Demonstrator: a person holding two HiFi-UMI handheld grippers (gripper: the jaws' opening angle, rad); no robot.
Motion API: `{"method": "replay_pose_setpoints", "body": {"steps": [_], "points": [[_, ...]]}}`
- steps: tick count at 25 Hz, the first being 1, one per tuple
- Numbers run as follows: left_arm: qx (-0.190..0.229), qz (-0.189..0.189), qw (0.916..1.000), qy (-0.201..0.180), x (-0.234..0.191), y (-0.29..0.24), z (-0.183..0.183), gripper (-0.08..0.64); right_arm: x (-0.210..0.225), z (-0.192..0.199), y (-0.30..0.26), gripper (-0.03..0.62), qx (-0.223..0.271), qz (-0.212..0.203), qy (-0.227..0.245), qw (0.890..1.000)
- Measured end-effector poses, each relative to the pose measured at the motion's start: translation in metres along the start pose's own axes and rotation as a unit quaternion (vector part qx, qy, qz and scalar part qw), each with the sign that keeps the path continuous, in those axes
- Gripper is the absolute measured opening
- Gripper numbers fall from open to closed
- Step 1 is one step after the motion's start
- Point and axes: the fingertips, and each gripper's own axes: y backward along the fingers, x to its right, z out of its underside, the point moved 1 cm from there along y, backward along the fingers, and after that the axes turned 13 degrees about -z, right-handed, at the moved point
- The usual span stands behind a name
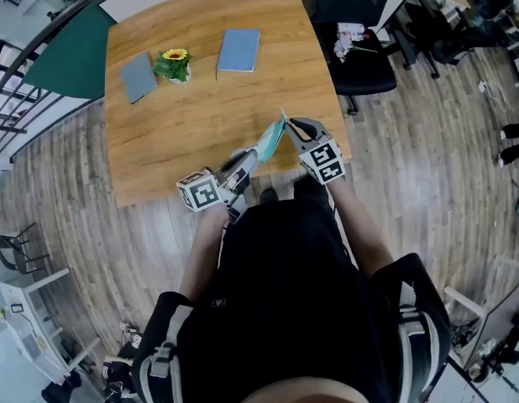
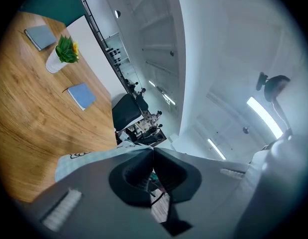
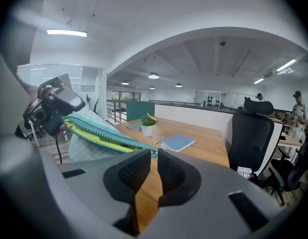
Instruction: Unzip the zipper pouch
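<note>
One wooden counter carries two flat blue-grey books, the left book and the right book, and one small white flower pot with a single yellow bloom between them. One person holds two grippers, the left gripper and the right gripper, which bear two marker cubes, the left cube and the right cube, and there is one teal zipper pouch. One black office chair stands just beside the counter, while the chairs farther back are too crowded to count.
</note>
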Motion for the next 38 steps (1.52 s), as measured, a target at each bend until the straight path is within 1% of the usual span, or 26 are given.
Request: {"method": "replay_pose_setpoints", "body": {"steps": [8,15,21,28,38], "points": [[0.011,0.000,0.9999,0.001,-0.003,-0.003,-0.014,0.003,0.003,0.001,-0.002,0.044,-0.005,-0.001,-0.005,1.000],[0.028,-0.023,0.9994,-0.002,-0.018,0.000,-0.025,0.003,0.000,0.000,-0.003,0.038,0.001,-0.016,-0.006,1.000],[0.038,-0.045,0.9982,-0.005,-0.036,0.003,-0.031,0.003,-0.002,-0.002,-0.004,0.025,0.001,-0.020,-0.001,1.000],[0.045,-0.060,0.9971,-0.014,-0.045,0.003,-0.036,0.003,-0.006,0.002,0.000,0.009,-0.001,-0.019,-0.002,1.000],[0.059,-0.069,0.9957,-0.015,-0.054,0.006,-0.054,0.003,-0.012,0.000,0.001,0.002,-0.003,-0.027,-0.006,1.000]]}}
